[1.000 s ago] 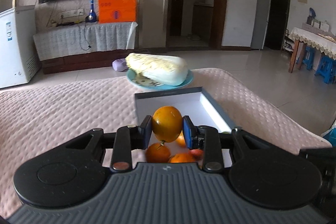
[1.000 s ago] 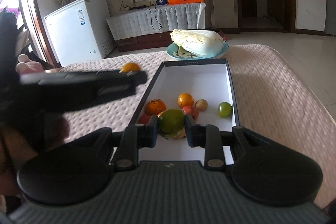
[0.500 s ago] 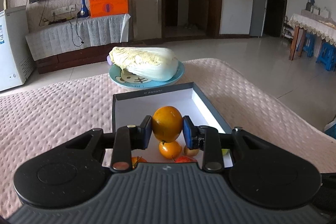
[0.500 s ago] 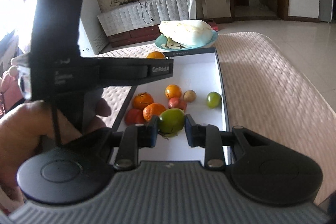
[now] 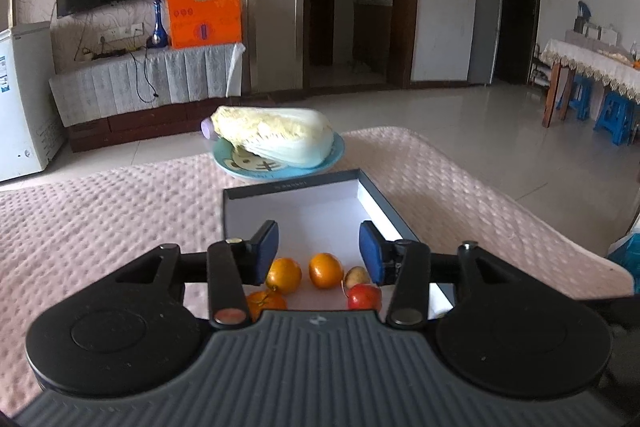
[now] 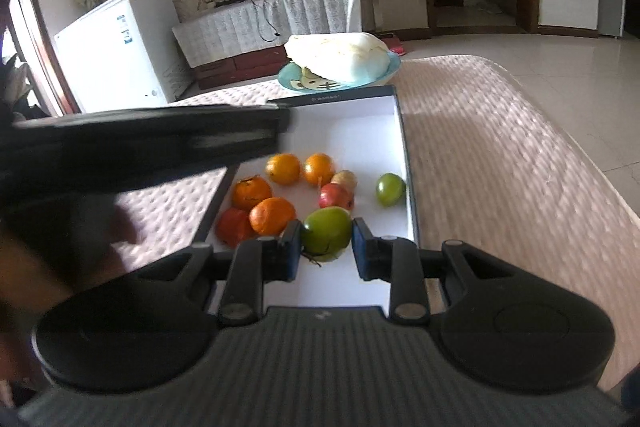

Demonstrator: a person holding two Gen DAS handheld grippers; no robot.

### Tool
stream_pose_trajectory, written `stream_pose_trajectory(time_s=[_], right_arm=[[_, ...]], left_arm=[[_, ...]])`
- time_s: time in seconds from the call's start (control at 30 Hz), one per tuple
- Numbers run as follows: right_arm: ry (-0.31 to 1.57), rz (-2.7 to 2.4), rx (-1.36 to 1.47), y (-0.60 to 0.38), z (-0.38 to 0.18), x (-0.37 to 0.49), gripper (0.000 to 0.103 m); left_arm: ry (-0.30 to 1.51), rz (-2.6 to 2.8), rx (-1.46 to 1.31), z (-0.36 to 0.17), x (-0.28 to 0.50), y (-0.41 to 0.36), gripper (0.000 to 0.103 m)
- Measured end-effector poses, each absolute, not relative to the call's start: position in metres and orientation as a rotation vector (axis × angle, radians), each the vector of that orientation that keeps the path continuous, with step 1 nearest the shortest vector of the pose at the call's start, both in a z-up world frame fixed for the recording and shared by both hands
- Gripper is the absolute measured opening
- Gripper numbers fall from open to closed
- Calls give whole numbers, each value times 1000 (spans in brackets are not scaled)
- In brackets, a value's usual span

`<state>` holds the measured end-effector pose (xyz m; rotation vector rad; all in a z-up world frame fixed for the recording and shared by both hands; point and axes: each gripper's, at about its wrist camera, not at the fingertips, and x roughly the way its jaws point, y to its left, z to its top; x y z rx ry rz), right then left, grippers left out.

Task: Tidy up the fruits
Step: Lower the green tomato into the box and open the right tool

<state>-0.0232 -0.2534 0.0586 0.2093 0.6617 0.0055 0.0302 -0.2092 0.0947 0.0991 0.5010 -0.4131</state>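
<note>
The dark-rimmed box (image 5: 376, 191) with a white floor lies on the pink quilted cover. My left gripper (image 5: 318, 247) hangs over it, jaws opening, nothing between the pads. Beneath them two oranges (image 5: 284, 275) (image 5: 326, 270) rest side by side on the box floor, beside a red apple (image 5: 364, 297). My right gripper (image 6: 325, 247) is shut on a large green fruit (image 6: 326, 233) above the near part of the box (image 6: 404, 131). Several oranges, a red apple (image 6: 336, 195) and a small green fruit (image 6: 390, 189) lie inside. The left gripper's black finger (image 6: 240, 131) crosses the right wrist view.
A cabbage (image 5: 276, 143) lies on a blue plate (image 5: 336, 155) just beyond the box. The pink cover (image 5: 100, 219) stretches left and right of the box. A person's hand (image 6: 40, 267) holds the left gripper at the left. A white freezer and a TV stand are far behind.
The left jaws have spread and the orange they held now lies in the box. The right gripper keeps its green fruit and has come lower over the box.
</note>
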Motion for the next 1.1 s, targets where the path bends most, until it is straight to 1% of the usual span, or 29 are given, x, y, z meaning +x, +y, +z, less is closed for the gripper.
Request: stream_pose_trajectory(time_s=[0.17, 0.3, 0.37, 0.5, 0.53, 0.57, 0.7, 0.77, 0.87, 1.07, 1.1], right_arm=[[654, 6, 194, -246, 59, -18, 30], [654, 9, 181, -239, 58, -12, 30], [654, 9, 177, -237, 58, -9, 29], [666, 5, 181, -234, 55, -1, 29], [666, 5, 181, -232, 55, 0, 29], [665, 6, 179, -230, 55, 1, 29], [672, 1, 172, -224, 52, 6, 29], [672, -6, 172, -223, 52, 9, 29], [680, -16, 178, -223, 49, 16, 30], [696, -73, 176, -230, 41, 33, 32], [702, -80, 184, -232, 39, 35, 40]], left_arm=[[488, -417, 90, 102, -2, -172, 61], [492, -414, 88, 103, -31, -140, 67], [505, -406, 77, 101, -44, -124, 73], [526, -384, 87, 96, -69, -102, 75], [522, -376, 90, 94, -76, -97, 76], [517, -372, 89, 93, -81, -93, 80], [501, -366, 90, 93, -96, -80, 85], [465, -376, 70, 98, -102, -78, 94], [411, -399, 46, 105, -113, -73, 100], [405, -347, 86, 111, -120, -73, 101], [413, -353, 71, 112, -120, -70, 101]])
